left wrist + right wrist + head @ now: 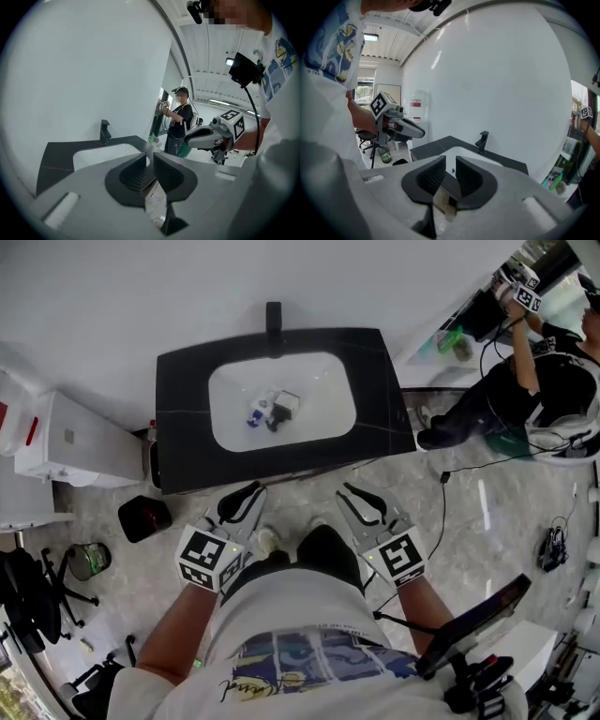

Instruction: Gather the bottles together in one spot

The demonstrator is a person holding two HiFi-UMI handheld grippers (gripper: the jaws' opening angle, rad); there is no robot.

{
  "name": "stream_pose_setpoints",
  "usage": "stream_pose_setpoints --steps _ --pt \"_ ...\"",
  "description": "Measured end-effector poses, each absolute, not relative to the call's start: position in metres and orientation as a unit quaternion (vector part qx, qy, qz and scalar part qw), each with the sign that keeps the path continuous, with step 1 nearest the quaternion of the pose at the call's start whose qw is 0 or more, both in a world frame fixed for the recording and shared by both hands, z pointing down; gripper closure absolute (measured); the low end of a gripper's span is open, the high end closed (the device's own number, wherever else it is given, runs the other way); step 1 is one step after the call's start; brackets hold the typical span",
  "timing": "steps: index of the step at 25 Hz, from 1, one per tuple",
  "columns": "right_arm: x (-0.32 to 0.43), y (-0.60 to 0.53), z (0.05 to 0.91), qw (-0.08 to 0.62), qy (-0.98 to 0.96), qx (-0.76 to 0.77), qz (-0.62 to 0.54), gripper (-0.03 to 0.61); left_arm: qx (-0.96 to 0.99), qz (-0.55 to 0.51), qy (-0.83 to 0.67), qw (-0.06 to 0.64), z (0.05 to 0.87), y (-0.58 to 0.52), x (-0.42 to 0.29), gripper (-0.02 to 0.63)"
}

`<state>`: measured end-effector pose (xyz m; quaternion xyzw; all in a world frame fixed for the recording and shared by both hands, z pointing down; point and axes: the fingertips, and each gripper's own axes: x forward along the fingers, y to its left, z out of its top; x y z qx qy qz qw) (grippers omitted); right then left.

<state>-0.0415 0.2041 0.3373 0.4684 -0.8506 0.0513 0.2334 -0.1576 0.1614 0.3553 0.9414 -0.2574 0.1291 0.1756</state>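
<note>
In sink point(319, 381), bottles point(272, 411) well ahead of L gripper point(242, 501), R gripper point(364, 504); jaws barely apart, empty.

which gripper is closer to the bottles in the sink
Left. The left gripper is in front of the sink, almost directly below the bottles in the head view; the right gripper is further off to their right.

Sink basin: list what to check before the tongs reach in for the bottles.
1. Nothing in the left tongs, jaws slightly apart: ok.
2. Nothing in the right tongs, jaws slightly apart: ok.
3. The bottles found, clustered in the white basin: ok.
4. Tongs over the basin: not ok; both sit at the counter front edge.
5. The faucet clear of the approach, at the back: ok.
6. Bottle count and poses: cannot tell.
</note>
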Motion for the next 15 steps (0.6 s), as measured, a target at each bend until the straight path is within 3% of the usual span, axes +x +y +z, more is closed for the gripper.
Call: stream_pose_setpoints --steps 15 --pt "0.020 0.075 0.356 0.220 -0.862 0.454 0.056 0.503 0.894 0.244 -0.314 0.208 0.470 0.027 -0.113 0.529"
